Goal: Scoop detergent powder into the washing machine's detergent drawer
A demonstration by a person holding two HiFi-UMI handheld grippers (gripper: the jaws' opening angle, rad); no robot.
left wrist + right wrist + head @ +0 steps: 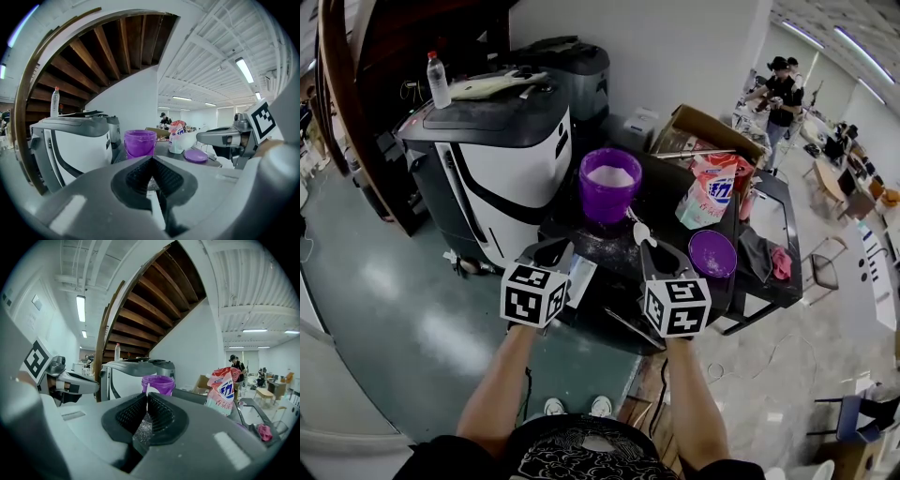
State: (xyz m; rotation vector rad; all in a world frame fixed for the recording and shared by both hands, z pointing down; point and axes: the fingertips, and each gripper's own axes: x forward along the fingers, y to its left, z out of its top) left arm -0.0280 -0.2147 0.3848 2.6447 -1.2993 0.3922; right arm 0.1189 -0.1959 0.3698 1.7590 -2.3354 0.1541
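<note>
A purple bucket (pixel 609 183) holding white powder stands on the black table (pixel 675 192), right of the washing machine (pixel 492 155). My right gripper (pixel 649 251) is shut on the handle of a white scoop (pixel 641 234), whose bowl points toward the bucket. The scoop (pixel 187 139) shows at that gripper's tip in the left gripper view, and as a white sliver (pixel 147 391) in the right gripper view. My left gripper (pixel 551 251) hovers at the table's front left with its jaws closed together and nothing seen between the pads. A pale flat tray-like piece (pixel 581 274) lies just right of it.
A pink and white detergent bag (pixel 712 192) stands right of the bucket, with a purple lid (pixel 712 251) in front of it. A water bottle (pixel 439 80) rests on the washing machine. A cardboard box (pixel 708 131) sits behind. A person (pixel 783 94) stands far back right.
</note>
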